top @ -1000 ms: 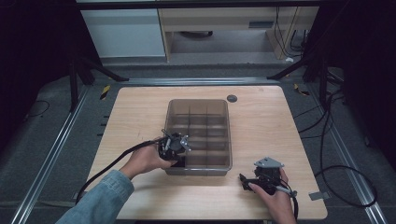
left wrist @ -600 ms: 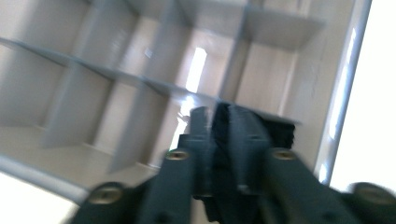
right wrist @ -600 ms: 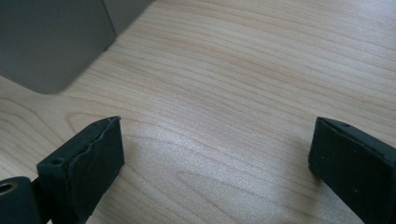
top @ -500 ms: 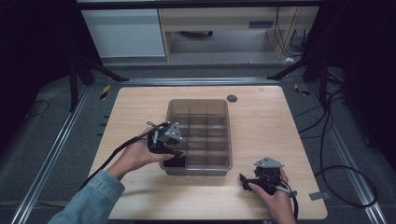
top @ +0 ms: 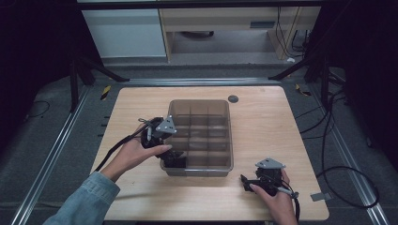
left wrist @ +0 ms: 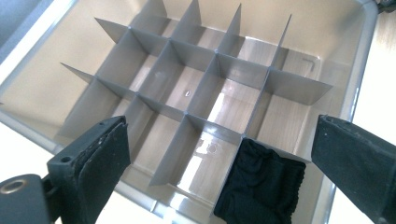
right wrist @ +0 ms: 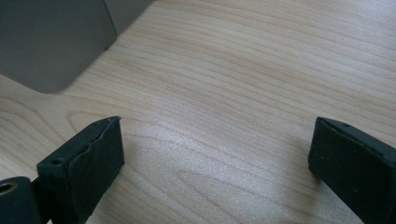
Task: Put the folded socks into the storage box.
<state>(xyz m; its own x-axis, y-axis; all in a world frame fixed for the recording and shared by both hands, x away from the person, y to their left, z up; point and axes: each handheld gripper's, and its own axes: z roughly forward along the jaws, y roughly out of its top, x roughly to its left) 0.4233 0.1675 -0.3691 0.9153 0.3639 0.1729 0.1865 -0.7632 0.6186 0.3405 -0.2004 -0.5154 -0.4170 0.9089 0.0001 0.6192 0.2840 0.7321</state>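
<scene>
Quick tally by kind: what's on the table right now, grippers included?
Divided bin: 1
Black rolled cloth item, in a near corner compartment of the bin: 1
Grippers: 2, the left gripper open above the bin, its fingers just opened with nothing between them, and the right gripper open on the table
Total: 4

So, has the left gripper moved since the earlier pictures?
Yes. The left gripper has shifted leftward and away from the near wall of the divided bin, its jaws just opening, leaving the black cloth in a near corner compartment.
</scene>
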